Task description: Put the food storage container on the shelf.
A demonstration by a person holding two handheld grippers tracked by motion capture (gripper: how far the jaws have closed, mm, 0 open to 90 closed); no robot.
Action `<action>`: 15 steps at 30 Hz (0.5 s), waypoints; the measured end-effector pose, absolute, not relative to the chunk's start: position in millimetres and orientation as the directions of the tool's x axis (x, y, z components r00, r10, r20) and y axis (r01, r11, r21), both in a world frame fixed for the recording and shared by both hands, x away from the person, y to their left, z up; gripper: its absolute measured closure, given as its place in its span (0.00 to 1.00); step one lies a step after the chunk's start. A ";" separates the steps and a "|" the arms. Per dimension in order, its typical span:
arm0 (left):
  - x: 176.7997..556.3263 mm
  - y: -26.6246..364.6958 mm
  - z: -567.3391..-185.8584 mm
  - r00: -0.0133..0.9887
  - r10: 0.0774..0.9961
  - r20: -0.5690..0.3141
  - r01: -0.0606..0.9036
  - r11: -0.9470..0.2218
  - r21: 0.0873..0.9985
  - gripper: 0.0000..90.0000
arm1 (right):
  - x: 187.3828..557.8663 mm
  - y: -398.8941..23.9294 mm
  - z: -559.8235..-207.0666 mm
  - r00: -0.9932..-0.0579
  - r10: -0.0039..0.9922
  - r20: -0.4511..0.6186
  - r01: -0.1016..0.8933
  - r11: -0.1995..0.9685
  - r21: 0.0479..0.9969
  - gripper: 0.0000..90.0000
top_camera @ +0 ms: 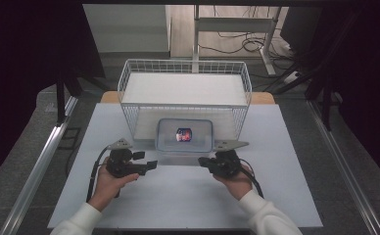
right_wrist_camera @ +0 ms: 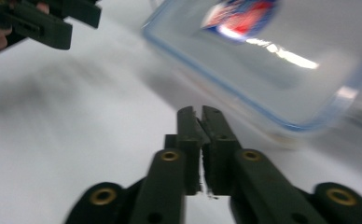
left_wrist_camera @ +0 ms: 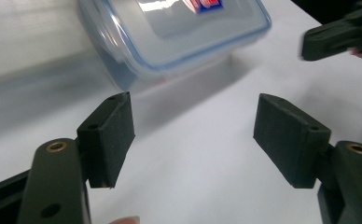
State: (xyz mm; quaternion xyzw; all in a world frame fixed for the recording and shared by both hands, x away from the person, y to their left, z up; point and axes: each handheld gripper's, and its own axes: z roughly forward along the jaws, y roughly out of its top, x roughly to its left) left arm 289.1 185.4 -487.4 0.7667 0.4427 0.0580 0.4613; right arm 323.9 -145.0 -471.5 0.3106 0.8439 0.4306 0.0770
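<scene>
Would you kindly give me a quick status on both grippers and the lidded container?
Left gripper open, nothing between pads. Right gripper shut, empty. Clear lidded container on the table, partly under the wire basket, untouched. Nothing in the way.

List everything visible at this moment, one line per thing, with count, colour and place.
Lidded plastic container: one, clear with blue rim and red-blue label, mid-table under the shelf's front edge.
Wire shelf basket: one, white, behind and above the container.
Table: one, white top.
Desk frame: one, white, on the floor beyond, cables around it.
Left gripper: one, black, left of the container, jaws open, nothing between them.
Right gripper: one, black, right of the container, jaws shut, empty.
Hands: two, white sleeves, at the table's near edge.
</scene>
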 end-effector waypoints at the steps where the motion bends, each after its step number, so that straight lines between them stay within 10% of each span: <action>1: 289.1 185.4 -487.4 0.601 0.732 -0.320 0.625 -0.182 0.759 0.32 | 323.9 -145.0 -471.5 -0.795 0.591 0.137 0.458 0.436 0.775 0.98; 15: 255.7 181.5 -493.0 0.637 0.731 -0.245 0.600 -0.270 0.753 0.31 | 346.7 -86.9 -510.8 -0.814 0.581 0.011 0.436 0.598 0.672 0.99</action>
